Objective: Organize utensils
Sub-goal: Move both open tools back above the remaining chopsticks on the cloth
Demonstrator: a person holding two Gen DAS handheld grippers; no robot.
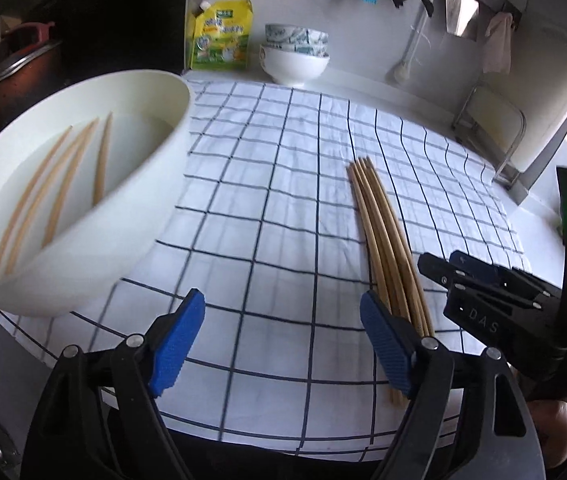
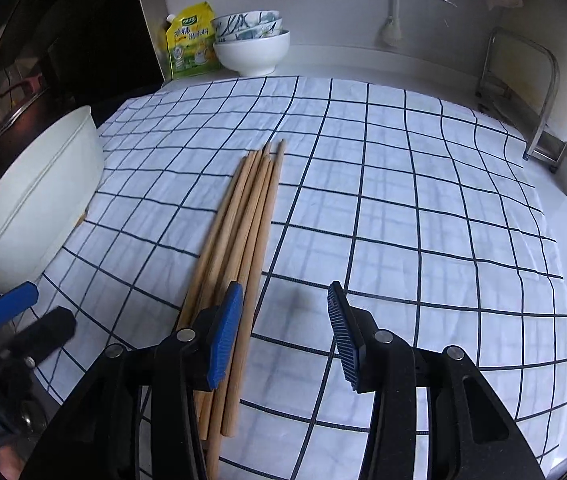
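Observation:
Several wooden chopsticks (image 1: 387,240) lie side by side in a bundle on the checked cloth (image 1: 283,184); they also show in the right wrist view (image 2: 239,236). A big white basin (image 1: 83,240) at the left holds water and three more chopsticks (image 1: 59,184). My left gripper (image 1: 283,340) is open and empty above the cloth, its right finger beside the bundle's near ends. My right gripper (image 2: 283,332) is open and empty, its left finger over the bundle's near part. The right gripper also shows in the left wrist view (image 1: 483,292).
Stacked bowls (image 1: 295,56) and a yellow pouch (image 1: 221,36) stand at the back by the wall. A metal rack (image 2: 523,92) stands at the back right. A dark pan (image 1: 15,76) sits left of the basin. The white basin's side shows at the left of the right wrist view (image 2: 35,196).

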